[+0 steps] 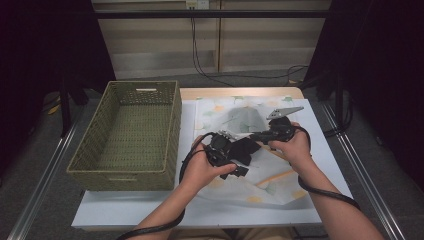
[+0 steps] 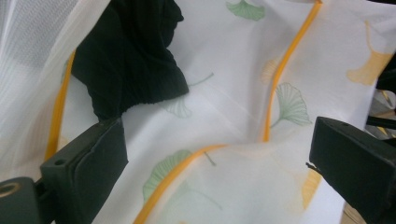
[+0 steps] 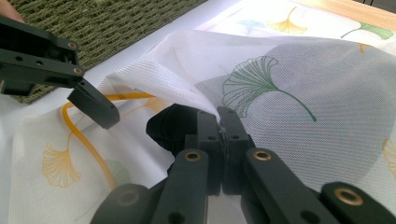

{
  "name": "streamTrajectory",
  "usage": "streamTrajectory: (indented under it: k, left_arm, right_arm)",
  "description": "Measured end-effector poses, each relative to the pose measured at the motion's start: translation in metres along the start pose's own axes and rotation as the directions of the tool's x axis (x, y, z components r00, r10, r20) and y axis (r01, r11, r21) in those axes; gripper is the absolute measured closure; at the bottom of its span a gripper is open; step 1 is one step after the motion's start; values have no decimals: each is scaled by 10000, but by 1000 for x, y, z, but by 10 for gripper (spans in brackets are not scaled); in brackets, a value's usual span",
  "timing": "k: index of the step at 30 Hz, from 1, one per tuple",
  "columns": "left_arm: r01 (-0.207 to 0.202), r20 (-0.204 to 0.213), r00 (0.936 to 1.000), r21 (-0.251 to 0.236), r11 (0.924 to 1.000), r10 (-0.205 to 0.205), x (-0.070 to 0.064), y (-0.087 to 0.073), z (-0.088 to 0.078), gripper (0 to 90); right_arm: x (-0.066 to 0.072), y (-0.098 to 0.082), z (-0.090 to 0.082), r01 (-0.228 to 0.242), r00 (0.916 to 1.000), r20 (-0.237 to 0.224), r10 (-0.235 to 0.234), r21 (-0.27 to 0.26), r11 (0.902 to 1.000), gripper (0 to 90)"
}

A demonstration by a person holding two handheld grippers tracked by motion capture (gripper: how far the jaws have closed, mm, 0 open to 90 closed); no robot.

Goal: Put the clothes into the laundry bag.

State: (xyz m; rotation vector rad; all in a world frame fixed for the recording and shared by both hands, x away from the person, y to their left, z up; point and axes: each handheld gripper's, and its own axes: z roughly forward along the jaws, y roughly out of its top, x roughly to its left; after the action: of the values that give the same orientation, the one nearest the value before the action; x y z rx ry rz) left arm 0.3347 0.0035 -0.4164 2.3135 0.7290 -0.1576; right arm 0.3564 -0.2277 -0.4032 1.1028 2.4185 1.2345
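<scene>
High view overhead, facing forward-down; gripper views close, low; all share mesh bag [image 1: 240,120].

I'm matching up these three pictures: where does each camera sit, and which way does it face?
High view: above the person's side, looking forward and down on the table; both forearms show.
Left gripper view: rides the left gripper, looking past its open jaws at the mesh bag.
Right gripper view: rides the right gripper, shut on the bag's edge.
Shared: all three show the black cloth.
</scene>
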Motion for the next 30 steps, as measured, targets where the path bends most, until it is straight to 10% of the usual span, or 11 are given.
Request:
streamTrajectory:
  k: [30]
  left_arm:
    - [-93, -473, 9989, -361, 9993, 76, 11, -17, -23, 35]
  right_arm:
    - [8, -19, -4, 173, 9995, -283, -170, 96, 9998, 897]
